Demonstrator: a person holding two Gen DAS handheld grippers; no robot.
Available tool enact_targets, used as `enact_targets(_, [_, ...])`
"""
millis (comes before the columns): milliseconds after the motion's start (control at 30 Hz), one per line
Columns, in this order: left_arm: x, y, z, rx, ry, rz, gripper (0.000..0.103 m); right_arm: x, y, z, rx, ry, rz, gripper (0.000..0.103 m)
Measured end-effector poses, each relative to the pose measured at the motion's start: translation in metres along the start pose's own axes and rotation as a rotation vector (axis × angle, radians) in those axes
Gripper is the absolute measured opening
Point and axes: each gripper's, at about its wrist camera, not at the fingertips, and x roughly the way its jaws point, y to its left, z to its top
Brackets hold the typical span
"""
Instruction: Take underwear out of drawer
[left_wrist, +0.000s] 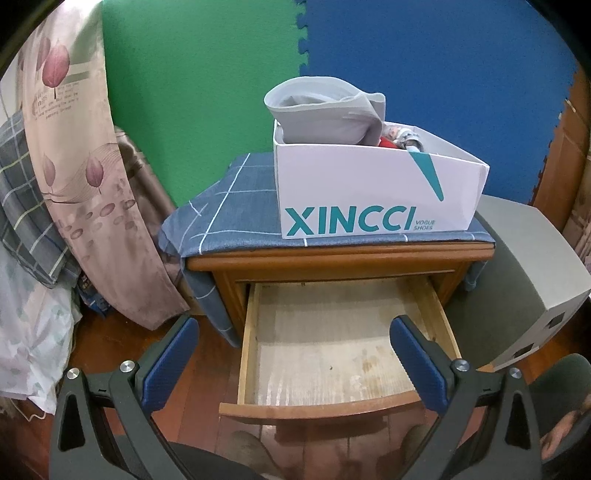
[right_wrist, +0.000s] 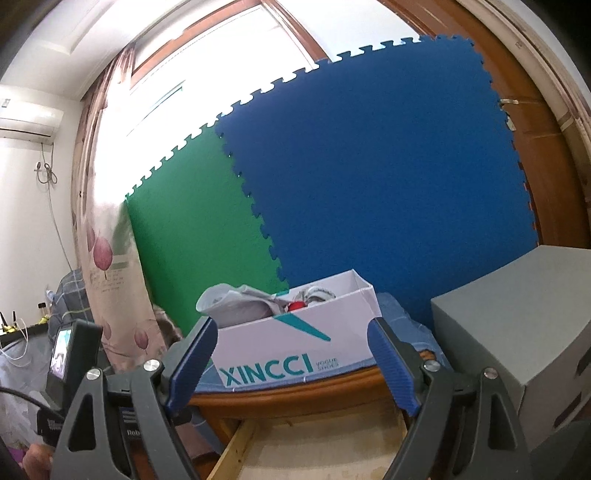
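The wooden drawer (left_wrist: 251, 332) of the bedside cabinet is pulled out and its pale bottom is bare. Grey underwear (left_wrist: 325, 110) lies heaped at the left end of a white XINCCI shoe box (left_wrist: 369, 192) on the cabinet top, with small red and patterned garments beside it. My left gripper (left_wrist: 293, 334) hangs open above the drawer, nothing between its blue pads. My right gripper (right_wrist: 291, 336) is open too, held level in front of the shoe box (right_wrist: 295, 343), apart from the grey underwear (right_wrist: 236, 301). The drawer's side rail (right_wrist: 236, 443) shows below it.
A blue checked cloth (left_wrist: 229, 210) covers the cabinet top. A flowered curtain (left_wrist: 85, 177) and bedding hang at the left, a grey box (left_wrist: 532, 266) stands at the right. Green and blue foam mats (right_wrist: 332, 166) line the wall behind. The left gripper's body (right_wrist: 70, 358) shows at the right view's lower left.
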Motion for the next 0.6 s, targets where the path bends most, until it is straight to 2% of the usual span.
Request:
enact_targets(267, [0.01,-0.005,-0.008,0.017,0.026,-0.008,0.103,-0.002,0.003,-0.014,-0.085,0.016,-0.006,0.086])
enact_targets(600, [0.016,-0.009,-0.013,0.025,0.047,-0.012,0.103,-0.001,0.005,-0.017,-0.104,0.024,-0.005,0.086])
